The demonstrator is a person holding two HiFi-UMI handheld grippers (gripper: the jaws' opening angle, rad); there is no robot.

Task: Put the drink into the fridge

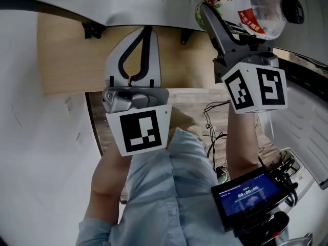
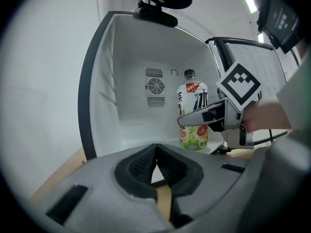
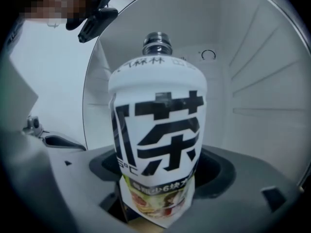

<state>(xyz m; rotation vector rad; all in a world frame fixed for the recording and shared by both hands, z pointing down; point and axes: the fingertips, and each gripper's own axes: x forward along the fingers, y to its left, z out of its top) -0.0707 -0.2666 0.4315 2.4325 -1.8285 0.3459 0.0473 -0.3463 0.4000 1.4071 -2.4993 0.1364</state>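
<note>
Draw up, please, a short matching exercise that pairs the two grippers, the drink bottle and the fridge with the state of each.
Column one
1. left gripper
2. right gripper
3. drink bottle
4. fridge

Column two
a. stands open, white inside
b. jaws together, nothing between them
c. upright and capped
d. jaws clamped on the bottle

Right pairs: 1-b, 2-d, 3-c, 4-a.
</note>
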